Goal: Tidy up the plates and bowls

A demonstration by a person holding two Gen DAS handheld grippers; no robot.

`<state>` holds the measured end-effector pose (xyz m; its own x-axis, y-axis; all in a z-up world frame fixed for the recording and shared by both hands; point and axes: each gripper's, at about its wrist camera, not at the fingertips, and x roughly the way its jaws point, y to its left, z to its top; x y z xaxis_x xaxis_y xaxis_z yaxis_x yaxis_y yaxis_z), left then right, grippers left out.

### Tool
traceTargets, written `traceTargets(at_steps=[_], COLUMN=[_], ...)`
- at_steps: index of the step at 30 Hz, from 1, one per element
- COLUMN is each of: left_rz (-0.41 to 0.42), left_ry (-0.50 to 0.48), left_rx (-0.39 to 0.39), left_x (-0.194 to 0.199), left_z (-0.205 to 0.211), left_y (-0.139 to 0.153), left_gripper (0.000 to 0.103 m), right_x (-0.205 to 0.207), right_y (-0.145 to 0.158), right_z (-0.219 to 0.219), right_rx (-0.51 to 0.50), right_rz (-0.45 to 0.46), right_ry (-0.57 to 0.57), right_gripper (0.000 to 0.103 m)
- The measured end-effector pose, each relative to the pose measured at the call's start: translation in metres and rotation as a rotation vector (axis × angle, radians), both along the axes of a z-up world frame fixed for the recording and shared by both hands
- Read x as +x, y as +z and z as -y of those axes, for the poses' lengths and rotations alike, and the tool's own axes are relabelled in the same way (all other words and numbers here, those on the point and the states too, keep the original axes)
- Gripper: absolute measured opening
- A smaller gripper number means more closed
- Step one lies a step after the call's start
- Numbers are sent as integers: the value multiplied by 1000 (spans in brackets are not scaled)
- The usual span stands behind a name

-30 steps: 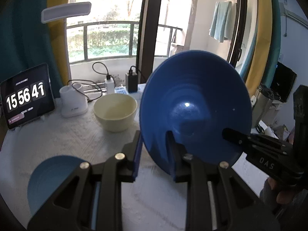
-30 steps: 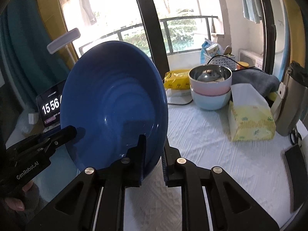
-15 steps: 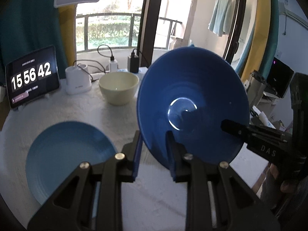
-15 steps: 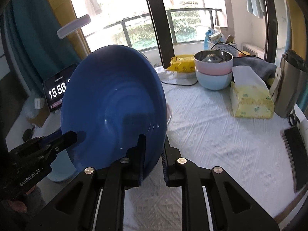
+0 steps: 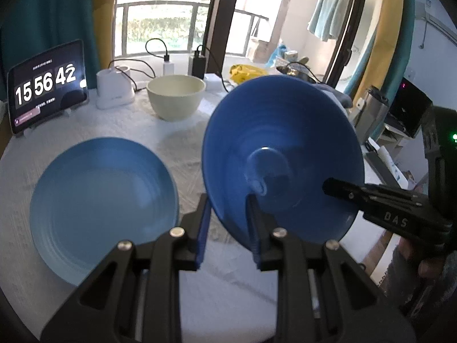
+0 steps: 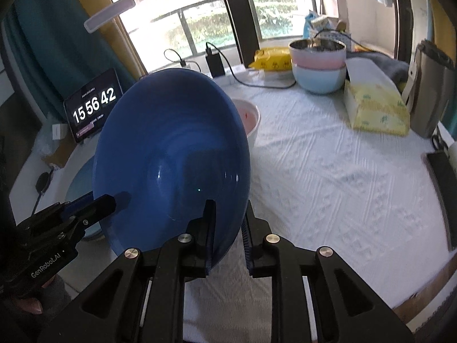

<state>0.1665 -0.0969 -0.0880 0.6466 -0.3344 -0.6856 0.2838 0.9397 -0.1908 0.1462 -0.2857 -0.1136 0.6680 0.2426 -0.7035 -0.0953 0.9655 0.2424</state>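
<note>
Both grippers hold one dark blue bowl (image 5: 282,154) above the table, tilted on edge; it also shows in the right wrist view (image 6: 171,160). My left gripper (image 5: 228,217) is shut on its near rim. My right gripper (image 6: 227,223) is shut on the opposite rim and shows in the left wrist view (image 5: 342,188). A light blue plate (image 5: 102,200) lies flat on the table to the left of the bowl. A cream bowl (image 5: 175,95) stands behind it. A white bowl with pink inside (image 6: 251,117) is partly hidden behind the blue bowl.
A tablet clock (image 5: 47,85) and white charger (image 5: 114,88) stand at the back left. Stacked pink and pale blue bowls (image 6: 318,65), a yellow tissue box (image 6: 374,105) and a metal flask (image 6: 431,85) stand at the right. The table edge (image 6: 422,300) is close on the right.
Both grippers have lowered the blue bowl and tipped down toward the table. The light blue plate has come fully into the left wrist view.
</note>
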Motion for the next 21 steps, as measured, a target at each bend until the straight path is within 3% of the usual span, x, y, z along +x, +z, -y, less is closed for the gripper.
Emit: traceTargets(at_steps=[7, 12, 21], left_rz=[-64, -123, -130], left_ry=[-1, -4, -27], left_rx=[-24, -9, 0], left_x=[-1, 5, 9], left_z=[-4, -4, 1], left_y=[-8, -21, -21], left_gripper=[25, 25, 27], right_x=[-1, 7, 12], right_y=[-2, -10, -9], right_z=[-2, 5, 8], right_rx=[-9, 59, 71], right_rz=[-49, -115, -101], right_ry=[21, 48, 50], right_gripper=[24, 30, 30])
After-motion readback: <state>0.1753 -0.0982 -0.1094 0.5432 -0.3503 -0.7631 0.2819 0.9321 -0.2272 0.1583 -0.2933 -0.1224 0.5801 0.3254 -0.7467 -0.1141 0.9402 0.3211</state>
